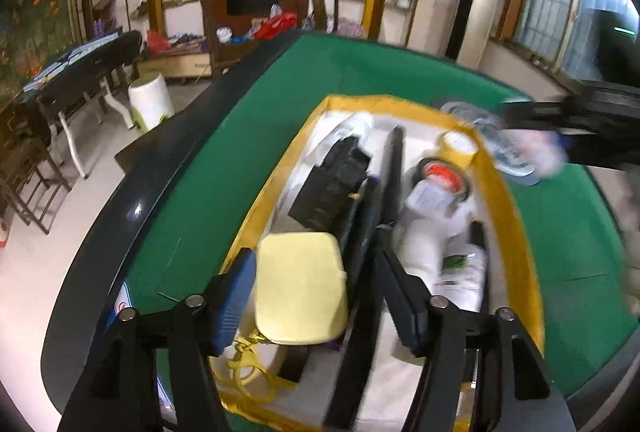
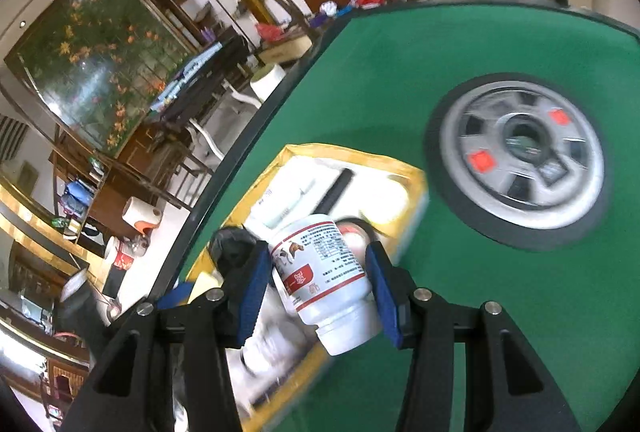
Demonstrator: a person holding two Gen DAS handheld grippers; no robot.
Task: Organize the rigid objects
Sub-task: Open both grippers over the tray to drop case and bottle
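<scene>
A yellow-rimmed bin [image 1: 516, 208] lies on the green table [image 1: 224, 168]. It holds a pale yellow case [image 1: 300, 288], black boxes [image 1: 332, 176], a black divider panel [image 1: 394, 168], white bottles [image 1: 432, 232], a red-and-black tape roll [image 1: 444, 172] and a yellow tape roll [image 1: 460, 148]. My left gripper [image 1: 316, 296] is open over the bin, its fingers either side of the yellow case and the panel. My right gripper [image 2: 318, 272] is shut on a white pill bottle [image 2: 324, 272], cap toward the camera, above the bin's edge [image 2: 416, 188]. It shows blurred in the left wrist view [image 1: 560, 136].
A grey and black round centre hub [image 2: 520, 160] with red squares sits in the table. The table's dark rim [image 1: 160, 168] runs along the left. Yellow cord [image 1: 248, 372] lies in the bin's near corner. Chairs and a side table [image 1: 80, 72] stand beyond.
</scene>
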